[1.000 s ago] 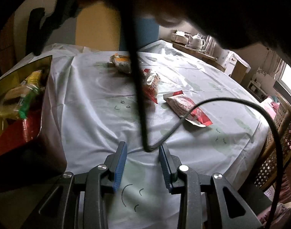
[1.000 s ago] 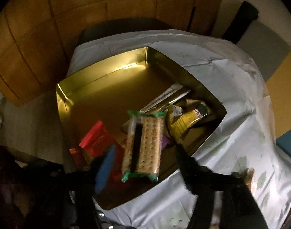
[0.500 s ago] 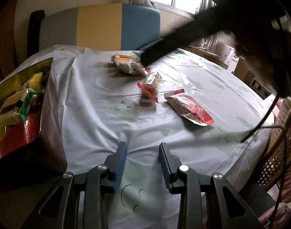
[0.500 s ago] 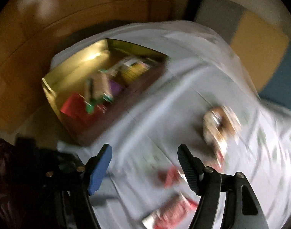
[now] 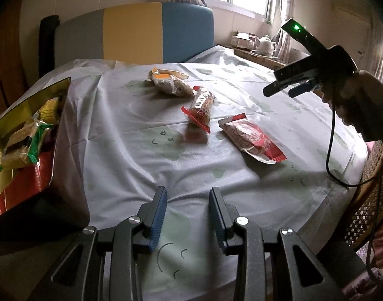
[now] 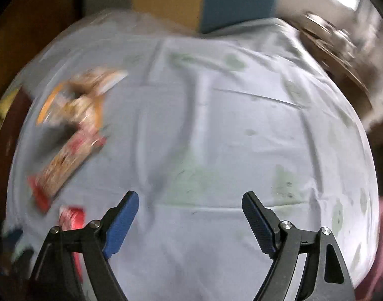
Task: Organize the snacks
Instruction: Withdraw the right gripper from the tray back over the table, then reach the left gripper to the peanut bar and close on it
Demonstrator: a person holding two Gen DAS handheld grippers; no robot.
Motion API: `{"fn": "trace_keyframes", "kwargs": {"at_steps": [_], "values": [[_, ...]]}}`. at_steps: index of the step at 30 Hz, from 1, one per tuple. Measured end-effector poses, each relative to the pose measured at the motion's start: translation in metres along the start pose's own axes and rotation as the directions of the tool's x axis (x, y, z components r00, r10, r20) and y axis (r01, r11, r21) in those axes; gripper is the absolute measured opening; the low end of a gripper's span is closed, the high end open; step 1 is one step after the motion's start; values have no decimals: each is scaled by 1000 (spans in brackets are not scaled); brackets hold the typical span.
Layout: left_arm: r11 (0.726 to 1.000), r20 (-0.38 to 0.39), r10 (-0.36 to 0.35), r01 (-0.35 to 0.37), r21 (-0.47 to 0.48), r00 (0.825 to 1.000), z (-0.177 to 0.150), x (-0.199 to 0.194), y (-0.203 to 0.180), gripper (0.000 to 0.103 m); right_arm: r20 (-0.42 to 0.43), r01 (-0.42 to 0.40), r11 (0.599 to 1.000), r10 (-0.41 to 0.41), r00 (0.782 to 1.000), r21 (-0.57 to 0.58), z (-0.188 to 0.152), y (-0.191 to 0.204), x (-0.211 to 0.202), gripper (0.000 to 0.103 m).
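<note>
The worktop is covered by a matt, creased cloth [image 5: 131,155]. The snack wrappers [image 5: 251,138] are glossy plastic. A shiny gold metal tin [image 5: 53,87] is seen.

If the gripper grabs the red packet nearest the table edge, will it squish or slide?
The red packet looks like thin, puffy wrapper, so it would probably crinkle and give. It lies flat on the tablecloth, so rolling seems unlikely. The glossy film may slip.

Left wrist view low over the near table [image 5: 131,165] edge, facing slantwise across it past its own tongs [image 5: 187,215], right wrist view steeper and blurred, above the table, both sharing the snack packets [image 6: 66,160], left of right tongs [image 6: 190,213]
</note>
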State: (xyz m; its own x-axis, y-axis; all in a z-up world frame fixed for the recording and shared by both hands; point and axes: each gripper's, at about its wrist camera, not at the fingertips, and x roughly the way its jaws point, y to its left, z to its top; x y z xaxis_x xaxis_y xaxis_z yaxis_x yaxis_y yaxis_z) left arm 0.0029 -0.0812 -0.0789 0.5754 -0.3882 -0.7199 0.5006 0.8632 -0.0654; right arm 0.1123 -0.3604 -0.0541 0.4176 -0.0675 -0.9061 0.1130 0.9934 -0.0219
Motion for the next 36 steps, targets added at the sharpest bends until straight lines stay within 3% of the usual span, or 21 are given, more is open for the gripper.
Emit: {"fn": "trace_keyframes", "kwargs": {"at_steps": [3,11,25,31,36], "values": [[1000,-14,5,-5,-5,1000,2,1,0,35,-9,-12,997,13,1000,74,4,-15,1,85],[999,-59,48,-48,5,997,7,2,-6,35,-5,-8,999,8,1000,34,4,-10,-2,85],[997,-162,80,-81,4,984,19,8,-9,35,31,-19,996,16,999,87,6,-17,-13,90],[992,-217,125,-117,48,968,28,13,-16,35,38,-18,996,15,999,89,5,-19,-15,90],[988,-218,146,-132,77,965,34,13,-23,35,38,-17,996,13,999,89,5,-19,-16,91]]}}
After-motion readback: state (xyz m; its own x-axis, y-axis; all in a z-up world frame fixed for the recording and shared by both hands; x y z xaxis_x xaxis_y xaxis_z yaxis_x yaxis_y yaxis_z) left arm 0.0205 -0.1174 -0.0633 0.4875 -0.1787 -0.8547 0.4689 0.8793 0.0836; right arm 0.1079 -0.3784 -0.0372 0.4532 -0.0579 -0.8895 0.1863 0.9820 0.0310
